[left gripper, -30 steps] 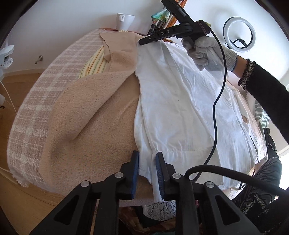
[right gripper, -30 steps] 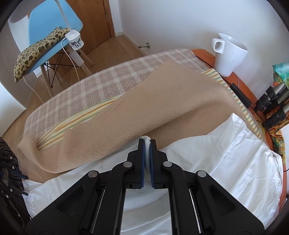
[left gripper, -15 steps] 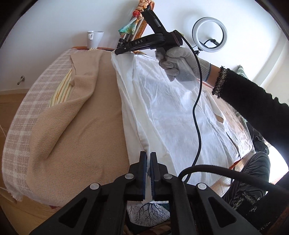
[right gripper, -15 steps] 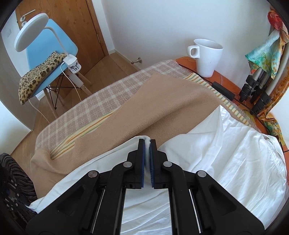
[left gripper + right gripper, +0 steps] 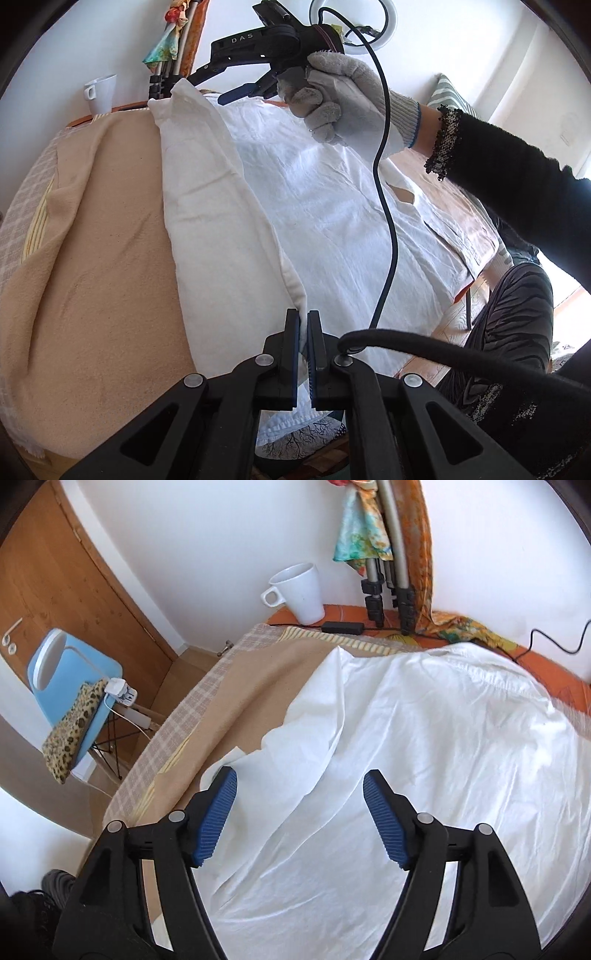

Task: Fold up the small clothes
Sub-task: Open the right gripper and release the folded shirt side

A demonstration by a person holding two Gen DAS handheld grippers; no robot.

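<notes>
White walls, a mug (image 5: 299, 589) at the far edge, and a counter (image 5: 92, 258) under a beige blanket. The white garment (image 5: 332, 206) lies spread on it, its left edge folded over. Left hand-held gripper (image 5: 303, 354) is clamped on the near hem; right hand-held gripper (image 5: 300, 818) is opening, with nothing pinched. Looks mid side fold. Next I'd lay the near hem down and smooth it.

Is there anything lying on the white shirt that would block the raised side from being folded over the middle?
Nothing visible does. The left gripper is shut on the white shirt; its middle lies bare, with only the right gripper, jaws opening, above it.
</notes>
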